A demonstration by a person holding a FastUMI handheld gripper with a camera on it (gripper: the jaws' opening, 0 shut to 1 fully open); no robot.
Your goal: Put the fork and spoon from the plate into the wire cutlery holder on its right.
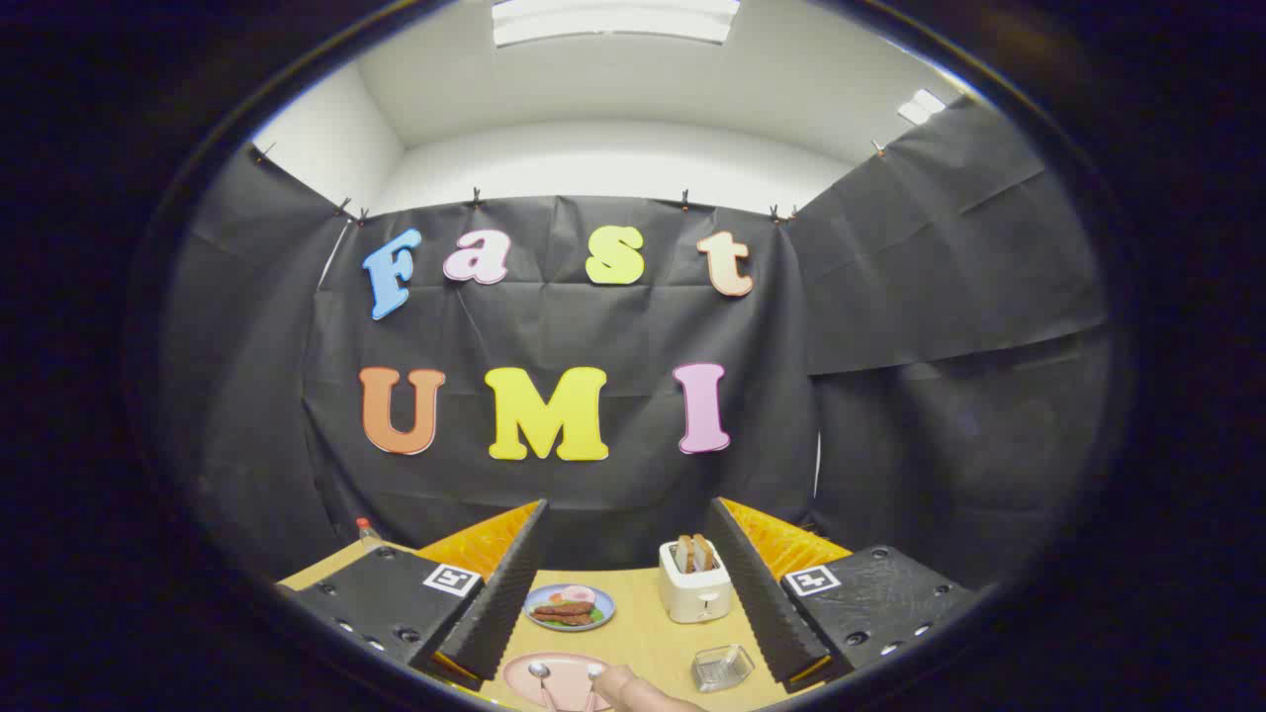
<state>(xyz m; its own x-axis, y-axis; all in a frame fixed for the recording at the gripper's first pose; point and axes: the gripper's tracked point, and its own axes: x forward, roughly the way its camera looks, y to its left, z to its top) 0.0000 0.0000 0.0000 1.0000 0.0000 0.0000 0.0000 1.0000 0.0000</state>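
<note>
A small bottle with a red cap (365, 529) stands at the far left corner of the wooden table (643, 633), well clear of the work. The gripper (626, 583) is held high and level above the table, its two fingers spread wide apart with nothing between them — a stance that reads as a start, before any descent.

Between the fingers and nearest to them lies the pink plate (524, 674), with the spoon (539, 672) and the fork (593, 672) resting on it, bowl and tines toward the booth wall; their handles run out of sight below. A person's hand (643, 687) reaches in beside the plate's right rim, probably setting things in place, though that is only a guess.

Beyond the pink plate sits a blue plate of toy food (569, 606), no part of the task. To its right a cream toaster (695, 591) holds two slices of toast (694, 552).

The wire cutlery holder (722, 667) stands just right of the pink plate and in front of the toaster, its mouth upward, close enough that each utensil needs only a short carry. Neither utensil is in it yet.
</note>
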